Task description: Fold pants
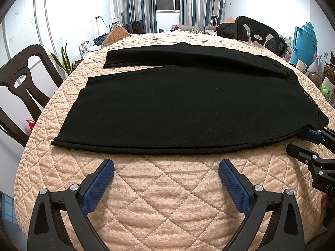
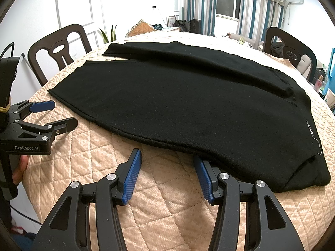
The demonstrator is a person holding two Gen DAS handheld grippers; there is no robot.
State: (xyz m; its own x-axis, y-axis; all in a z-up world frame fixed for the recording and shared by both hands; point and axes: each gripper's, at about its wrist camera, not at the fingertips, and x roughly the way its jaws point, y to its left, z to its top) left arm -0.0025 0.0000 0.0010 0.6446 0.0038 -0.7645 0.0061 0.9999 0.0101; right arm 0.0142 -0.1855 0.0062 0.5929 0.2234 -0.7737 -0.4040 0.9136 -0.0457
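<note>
left gripper [image 1: 166, 170] spread, right gripper [image 2: 167, 167] apparently spread

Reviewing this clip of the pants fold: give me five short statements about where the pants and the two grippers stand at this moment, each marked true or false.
1. The black pants lie spread on the quilted cover, both legs visible. True.
2. The left gripper is clamped on the hem. False: its jaws stand open over bare quilt, short of the near edge of the pants.
3. The right gripper is open. True.
4. The right gripper sits at the near edge of the pants, one finger touching or under the fabric. True.
5. The pants are already folded into a small square. False: they are still laid out long, the legs side by side.
</note>
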